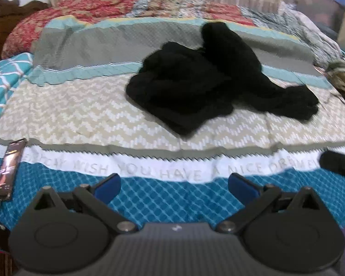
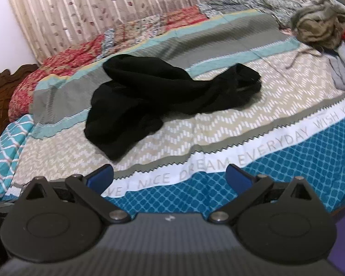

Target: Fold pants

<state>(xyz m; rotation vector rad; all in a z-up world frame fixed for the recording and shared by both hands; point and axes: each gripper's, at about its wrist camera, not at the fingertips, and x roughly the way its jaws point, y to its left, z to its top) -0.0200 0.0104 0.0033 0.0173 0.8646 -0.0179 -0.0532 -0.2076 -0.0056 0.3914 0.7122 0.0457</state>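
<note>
Black pants [image 1: 202, 80] lie crumpled in a heap on the patterned bedspread [image 1: 80, 115], in the middle of the bed; they also show in the right wrist view [image 2: 149, 94]. My left gripper [image 1: 174, 186] is open and empty, held over the blue front edge of the bedspread, well short of the pants. My right gripper [image 2: 170, 177] is open and empty too, near the front edge, the pants ahead and to its left. Part of the right gripper [image 1: 340, 165] shows at the right edge of the left wrist view.
A phone [image 1: 9, 170] lies at the bed's front left. A pile of other clothes [image 2: 319, 23] sits at the far right. A red floral quilt [image 1: 80, 16] and a curtain [image 2: 103, 7] are behind. A wooden headboard [image 2: 2, 85] is at left.
</note>
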